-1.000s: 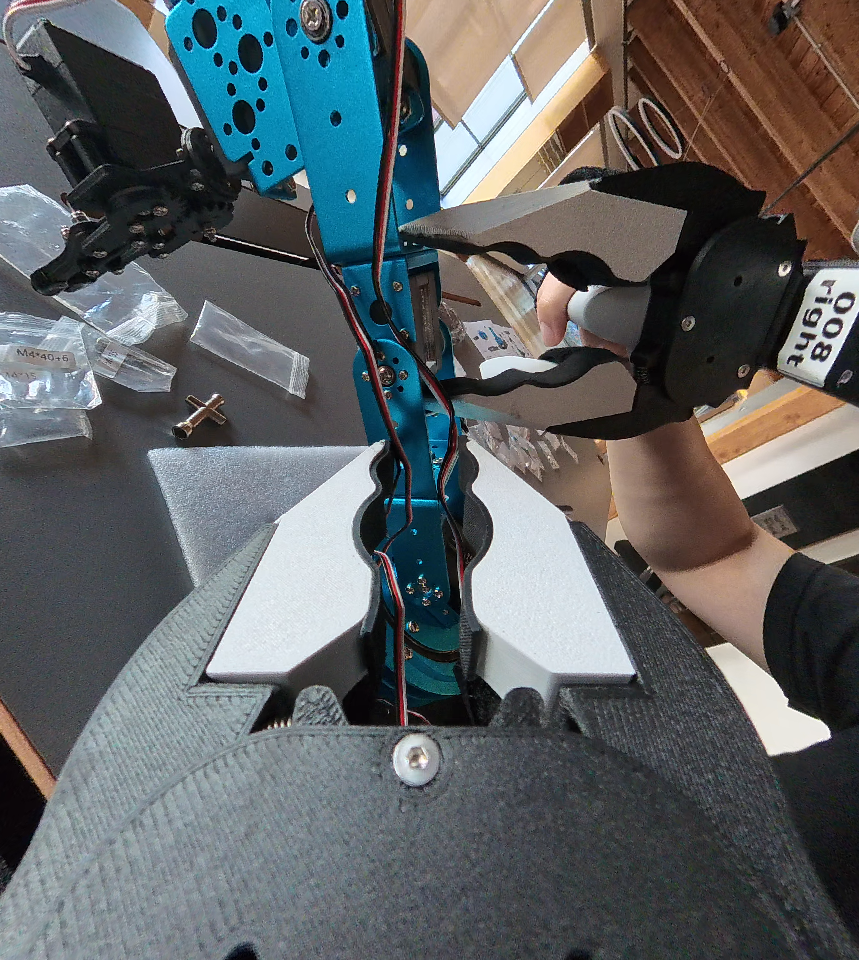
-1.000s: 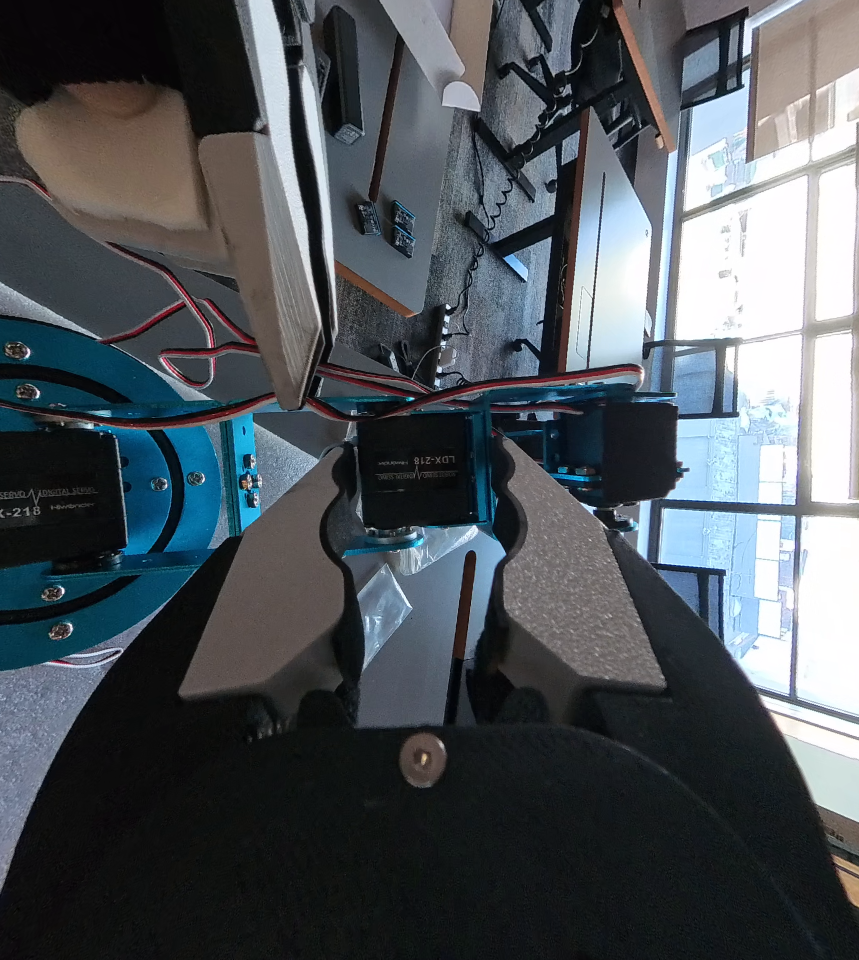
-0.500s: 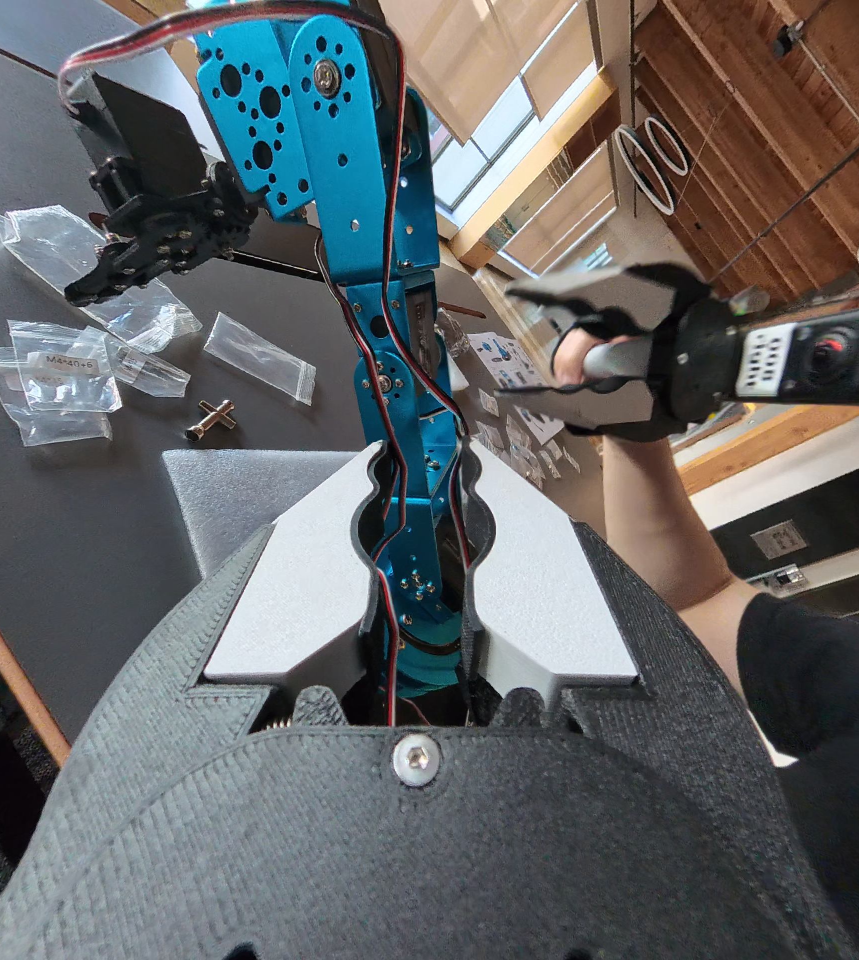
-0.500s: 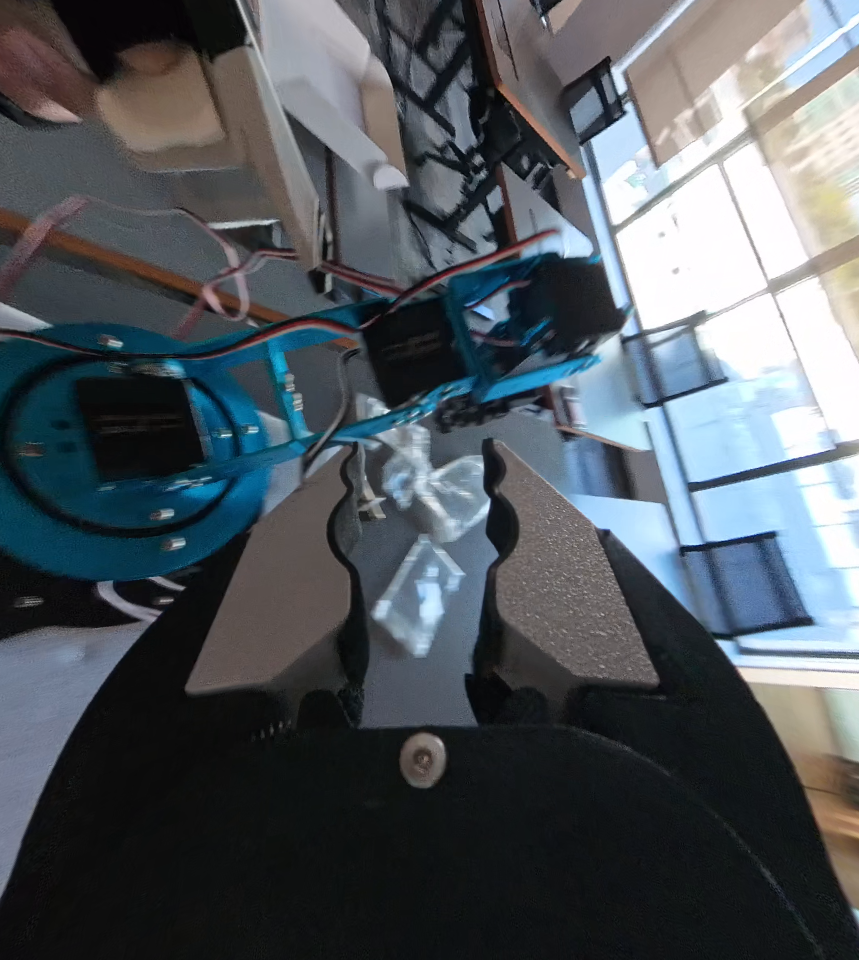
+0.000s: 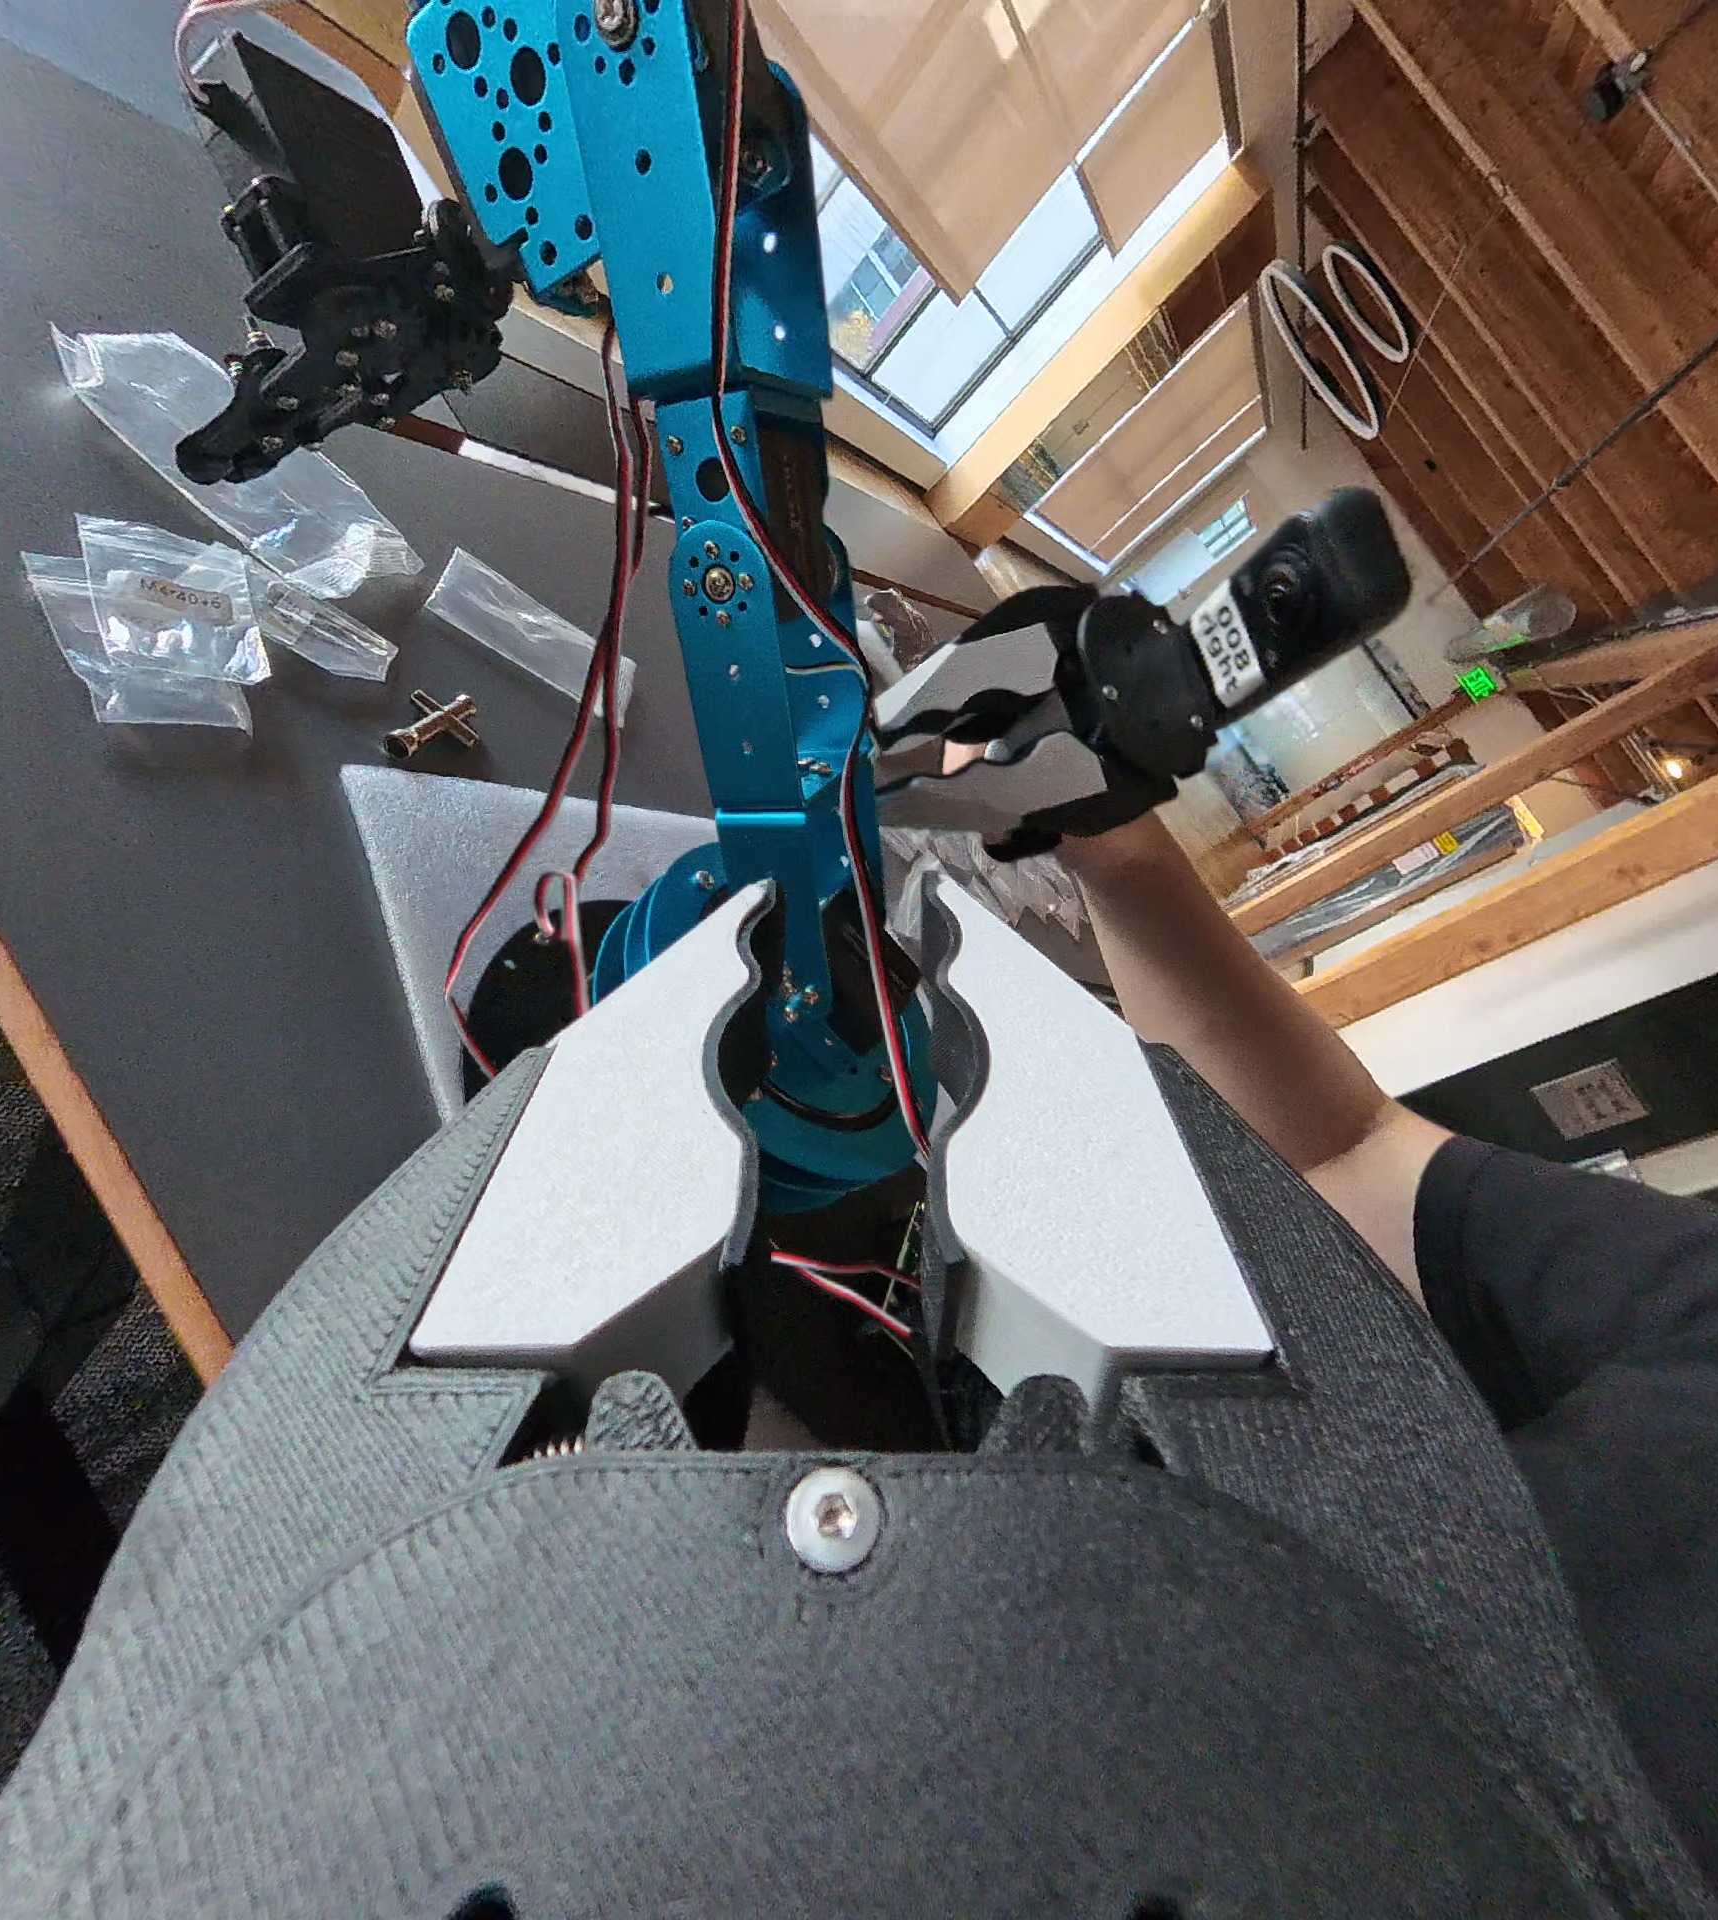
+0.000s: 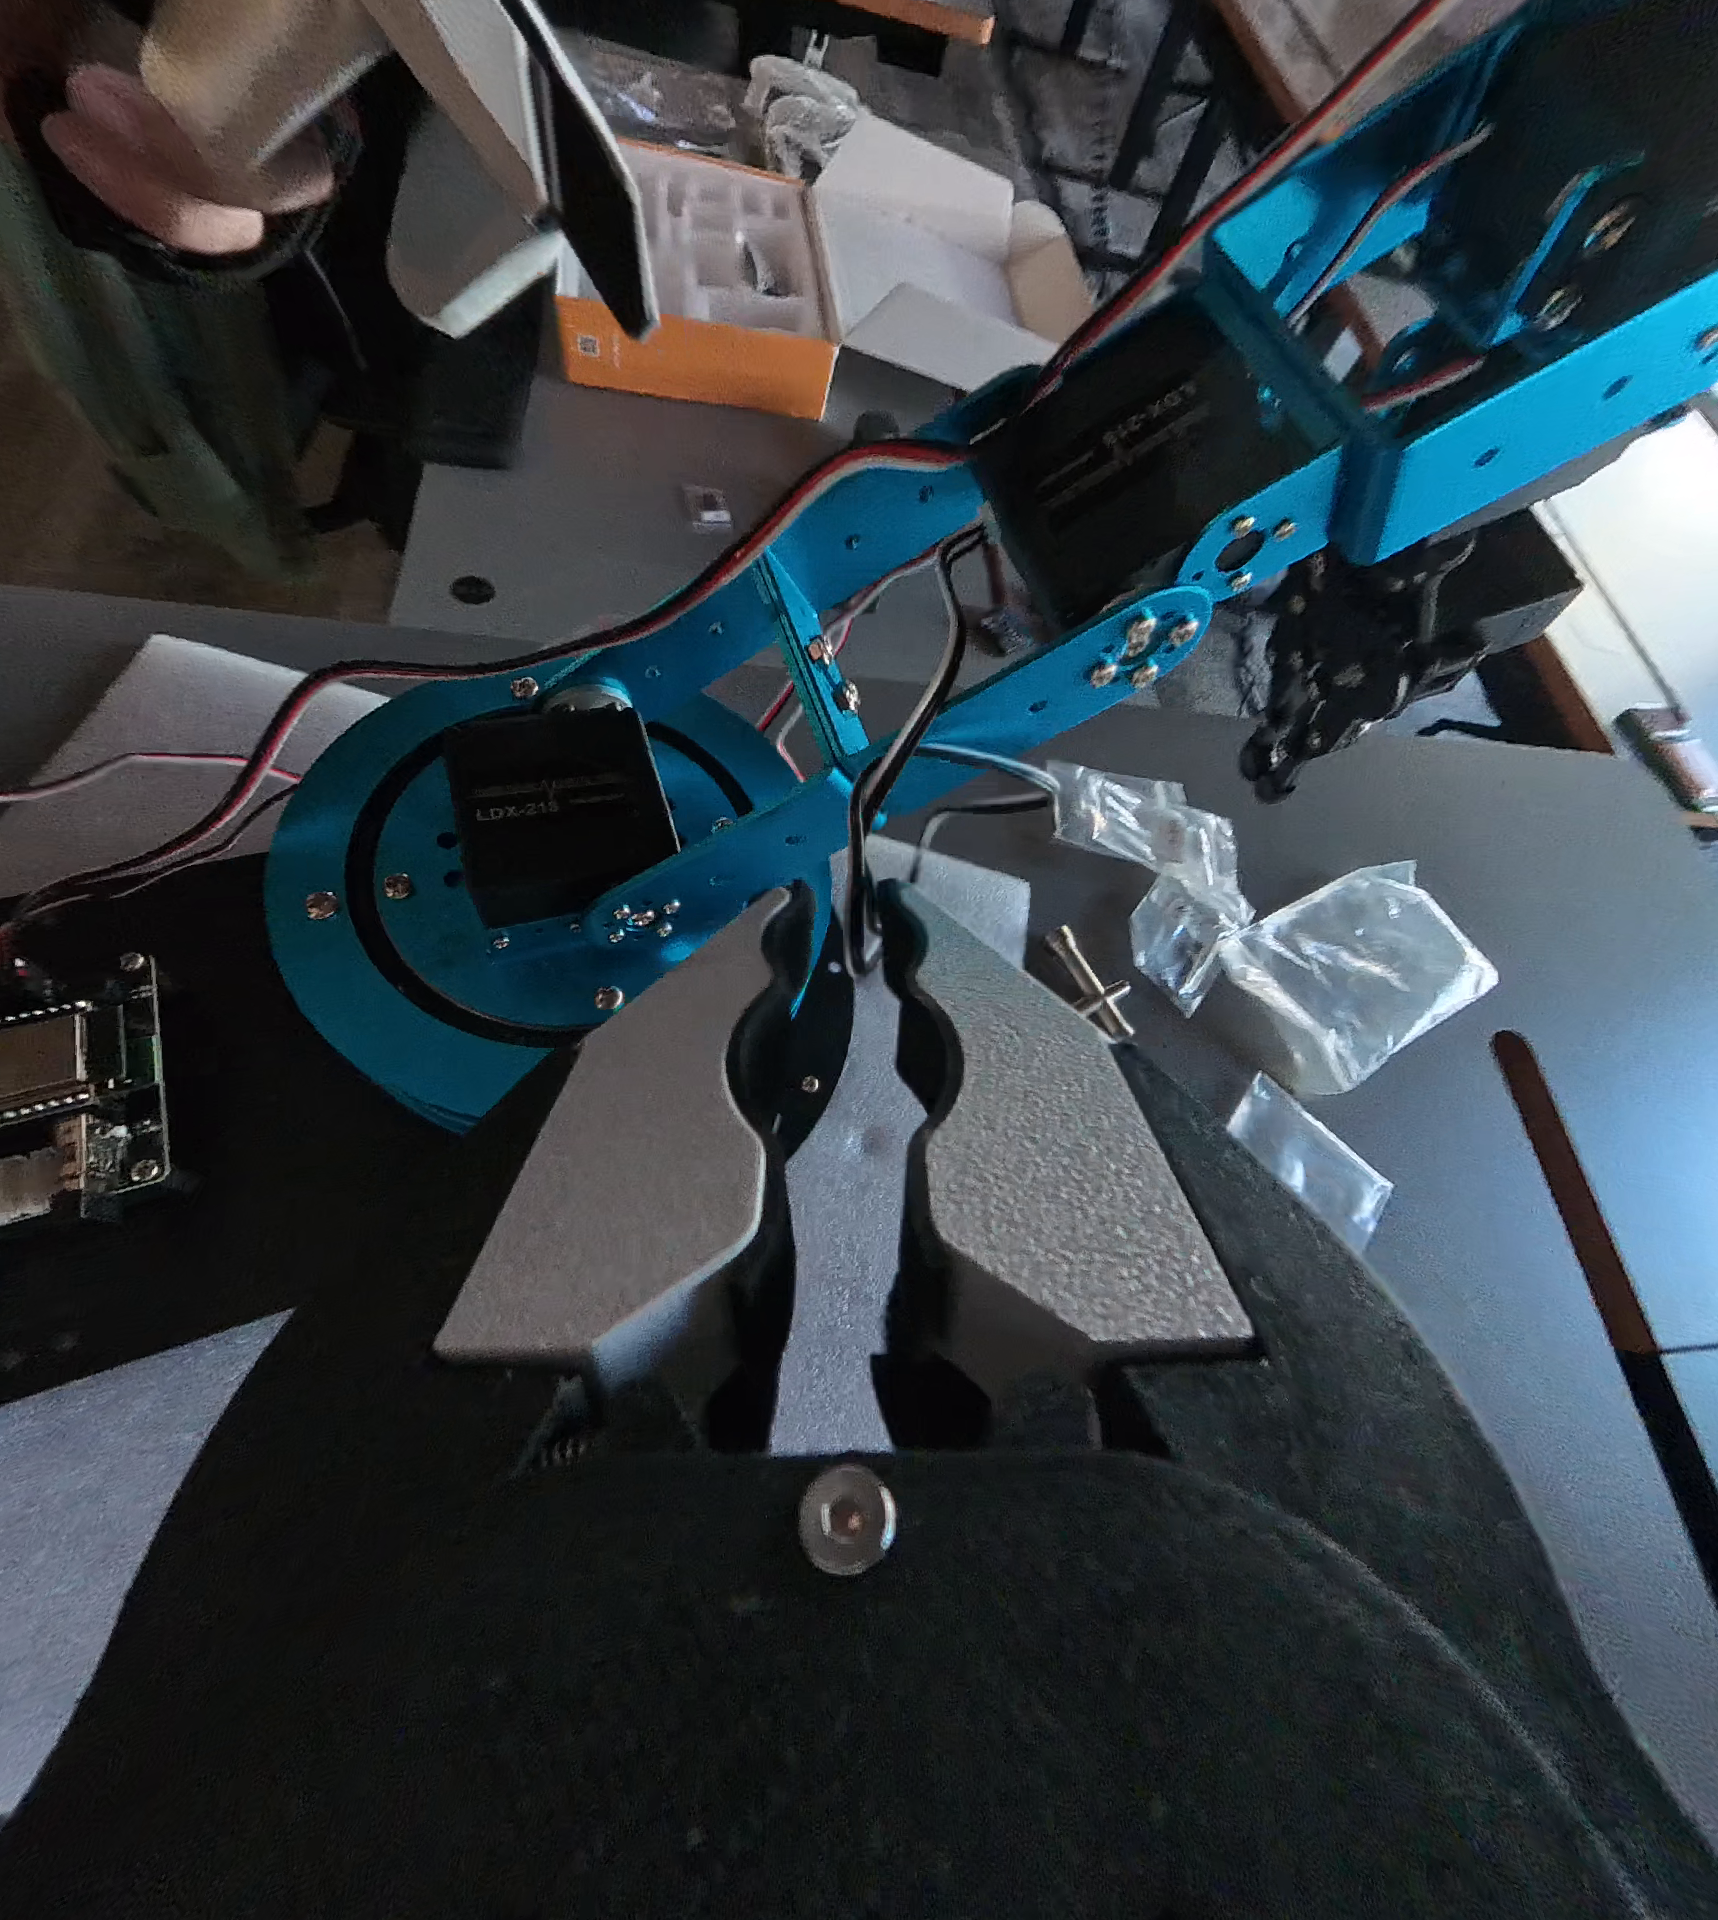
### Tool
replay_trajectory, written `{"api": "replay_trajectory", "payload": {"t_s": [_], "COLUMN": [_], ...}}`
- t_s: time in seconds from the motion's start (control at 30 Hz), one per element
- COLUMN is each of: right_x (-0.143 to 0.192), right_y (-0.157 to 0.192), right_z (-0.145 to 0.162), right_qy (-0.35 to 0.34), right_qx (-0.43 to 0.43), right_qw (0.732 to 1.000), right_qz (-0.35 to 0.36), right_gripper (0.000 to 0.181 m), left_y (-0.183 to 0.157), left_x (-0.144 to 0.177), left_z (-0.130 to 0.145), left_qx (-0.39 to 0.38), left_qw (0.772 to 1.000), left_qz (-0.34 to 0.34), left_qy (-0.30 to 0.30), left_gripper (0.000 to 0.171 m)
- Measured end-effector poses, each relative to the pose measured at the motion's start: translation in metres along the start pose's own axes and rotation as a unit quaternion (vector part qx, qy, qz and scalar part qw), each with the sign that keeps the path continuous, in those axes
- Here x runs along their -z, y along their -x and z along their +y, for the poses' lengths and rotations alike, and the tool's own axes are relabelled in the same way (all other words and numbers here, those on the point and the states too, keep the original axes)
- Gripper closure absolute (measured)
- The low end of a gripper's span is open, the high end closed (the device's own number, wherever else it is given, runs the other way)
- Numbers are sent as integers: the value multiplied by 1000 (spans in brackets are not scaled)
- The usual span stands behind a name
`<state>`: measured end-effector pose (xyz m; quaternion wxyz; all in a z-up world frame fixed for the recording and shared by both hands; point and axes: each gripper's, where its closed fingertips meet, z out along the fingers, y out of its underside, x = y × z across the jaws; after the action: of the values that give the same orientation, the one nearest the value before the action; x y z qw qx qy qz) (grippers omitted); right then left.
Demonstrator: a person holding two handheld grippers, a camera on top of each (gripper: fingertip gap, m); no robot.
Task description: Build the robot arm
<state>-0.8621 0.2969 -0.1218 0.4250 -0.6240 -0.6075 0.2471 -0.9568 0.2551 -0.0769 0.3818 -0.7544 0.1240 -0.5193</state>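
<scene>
While parted, left tongs (image 5: 844,906) astride blue arm (image 5: 730,582), right tongs (image 6: 850,906) astride cable (image 6: 941,675).

The blue arm (image 5: 689,312) looked like glossy anodised metal, its claw (image 5: 335,343) matt black. The left gripper (image 5: 844,935) had rough, ribbed printed plastic and grainy grey fingers (image 5: 626,1174). Clear glossy plastic bags (image 5: 159,623) lay on the matt dark table (image 5: 55,312), wood-edged.
</scene>
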Motion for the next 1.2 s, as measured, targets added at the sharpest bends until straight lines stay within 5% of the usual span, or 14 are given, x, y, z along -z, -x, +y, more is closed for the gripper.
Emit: {"api": "replay_trajectory", "payload": {"t_s": [0.27, 0.43, 0.77, 1.2], "right_x": [13, 21, 41, 30], "right_y": [14, 39, 93, 131], "right_z": [13, -5, -66, -127], "right_qy": [18, -43, -140, -179], "right_qx": [-56, -146, -359, -396], "right_qw": [998, 984, 854, 810], "right_qz": [-13, -90, -349, -393], "right_gripper": [180, 181, 176, 171], "left_y": [-15, -19, -35, -57], "left_x": [18, 24, 26, 18], "left_z": [20, 30, 46, 68], "left_qx": [0, 9, 15, -157], "left_qw": [1000, 999, 993, 975], "left_qz": [13, 33, 115, 155], "left_qy": [3, 5, 8, 25], "left_gripper": [148, 148, 147, 127]}}
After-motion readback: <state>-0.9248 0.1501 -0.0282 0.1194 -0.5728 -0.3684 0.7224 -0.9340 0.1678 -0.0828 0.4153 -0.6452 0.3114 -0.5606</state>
